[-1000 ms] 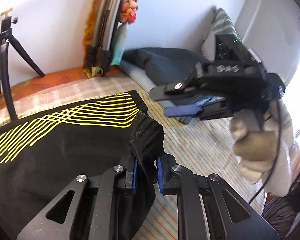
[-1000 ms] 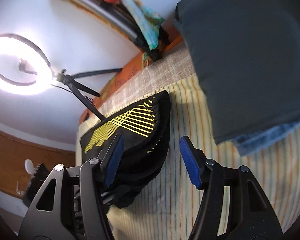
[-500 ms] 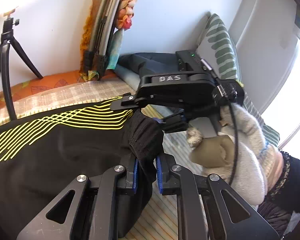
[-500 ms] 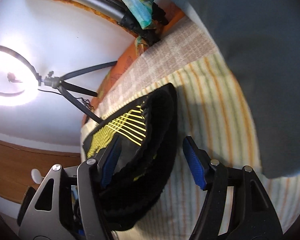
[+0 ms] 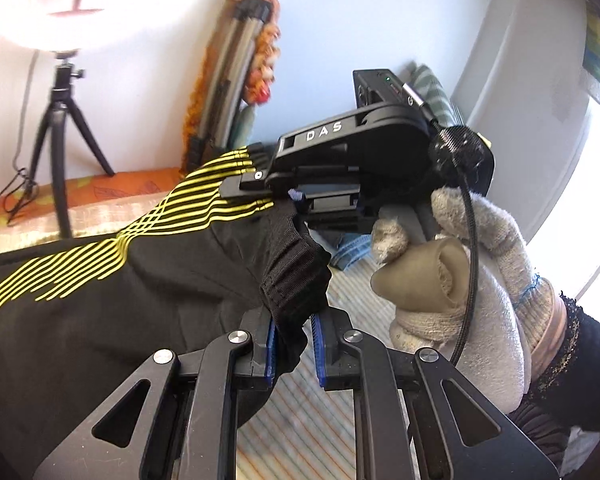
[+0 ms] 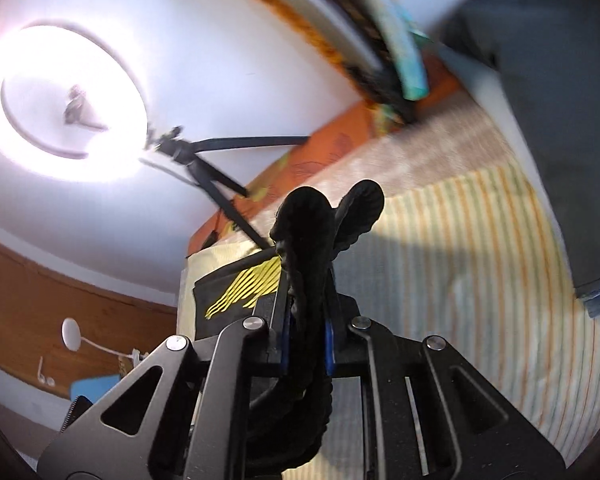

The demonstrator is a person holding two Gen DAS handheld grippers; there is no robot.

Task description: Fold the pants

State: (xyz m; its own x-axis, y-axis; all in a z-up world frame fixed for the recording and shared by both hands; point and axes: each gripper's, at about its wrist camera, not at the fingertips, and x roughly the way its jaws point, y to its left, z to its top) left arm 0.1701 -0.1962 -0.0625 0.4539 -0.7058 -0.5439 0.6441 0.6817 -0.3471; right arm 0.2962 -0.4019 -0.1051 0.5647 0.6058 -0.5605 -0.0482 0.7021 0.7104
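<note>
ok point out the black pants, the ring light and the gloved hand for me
black pants [image 5: 112, 320], left wrist view, on the flat black fabric
ring light [image 6: 66, 100], right wrist view, on its glowing ring
gloved hand [image 5: 472, 280], left wrist view, on the back of the glove

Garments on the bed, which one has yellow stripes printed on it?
The black pants, held by both tongs. The dark grey garment lying near the wall is plain, with only a bit of blue fabric at its edge.

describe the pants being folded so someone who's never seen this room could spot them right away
Start at the striped bedsheet covering the bed. The pants lie on it, black, with both grippers' jaws clamped on the ribbed hem. Thin yellow lines fanning across the fabric set them apart from the plain dark grey garment near the wall.
</note>
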